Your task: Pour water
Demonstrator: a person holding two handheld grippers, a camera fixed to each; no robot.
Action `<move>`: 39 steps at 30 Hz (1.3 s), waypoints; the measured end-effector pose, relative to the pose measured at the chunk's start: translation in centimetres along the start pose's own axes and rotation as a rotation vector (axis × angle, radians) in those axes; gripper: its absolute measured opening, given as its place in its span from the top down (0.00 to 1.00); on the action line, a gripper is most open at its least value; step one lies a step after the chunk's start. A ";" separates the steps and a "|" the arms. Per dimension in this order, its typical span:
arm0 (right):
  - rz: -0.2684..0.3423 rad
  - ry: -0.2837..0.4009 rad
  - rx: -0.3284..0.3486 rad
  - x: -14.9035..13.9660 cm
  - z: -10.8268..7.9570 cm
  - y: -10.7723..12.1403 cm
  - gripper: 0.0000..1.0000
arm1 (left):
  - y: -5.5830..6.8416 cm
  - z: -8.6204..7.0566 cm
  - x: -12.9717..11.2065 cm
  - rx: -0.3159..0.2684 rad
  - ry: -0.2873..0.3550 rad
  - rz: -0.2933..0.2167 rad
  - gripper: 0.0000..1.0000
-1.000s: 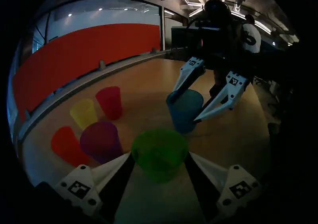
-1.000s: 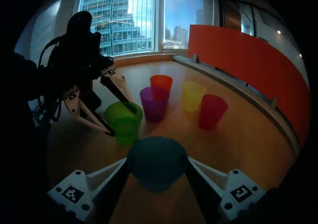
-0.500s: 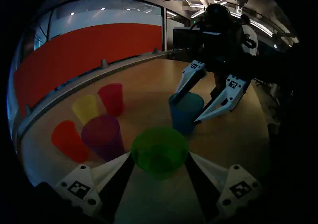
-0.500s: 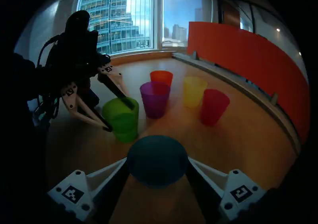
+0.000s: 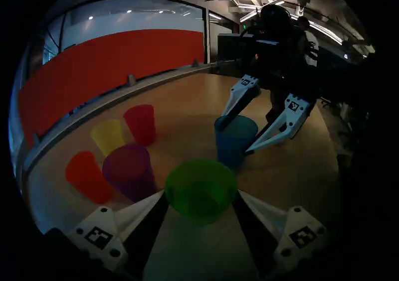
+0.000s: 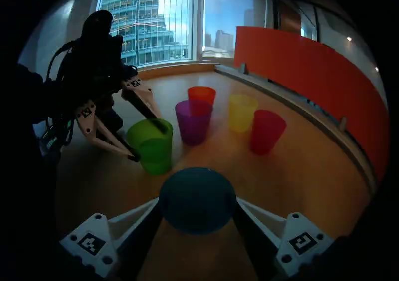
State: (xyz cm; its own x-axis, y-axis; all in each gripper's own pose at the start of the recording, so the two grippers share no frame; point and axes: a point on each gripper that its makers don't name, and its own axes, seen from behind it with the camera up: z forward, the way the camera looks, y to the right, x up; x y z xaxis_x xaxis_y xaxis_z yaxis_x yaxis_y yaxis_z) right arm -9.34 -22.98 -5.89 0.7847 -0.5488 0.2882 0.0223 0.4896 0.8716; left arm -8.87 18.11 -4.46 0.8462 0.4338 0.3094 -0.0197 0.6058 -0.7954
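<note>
Wooden worktop below an orange wall, dim room. Left tool is clamped on a green cup, held upright. Right tool is clamped on a blue cup, also upright, at 1 o'clock from the green. A purple cup and three others stand at 10 o'clock. Likely step: both cups gripped, pour not begun. Next, one rim must come above the other and tip slowly. No water is visible.
</note>
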 end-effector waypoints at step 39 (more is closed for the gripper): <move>0.020 -0.005 -0.068 -2.3 -3.0 0.4 0.00 | -1.8 -3.3 -1.9 0.085 -0.034 -0.073 0.03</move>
State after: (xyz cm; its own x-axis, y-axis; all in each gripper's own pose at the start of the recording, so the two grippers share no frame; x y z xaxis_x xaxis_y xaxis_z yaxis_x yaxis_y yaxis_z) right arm -9.25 -19.46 -7.37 0.7822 -0.5417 0.3077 0.0483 0.5452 0.8369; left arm -8.65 13.98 -5.29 0.8286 0.4079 0.3834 -0.0052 0.6905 -0.7233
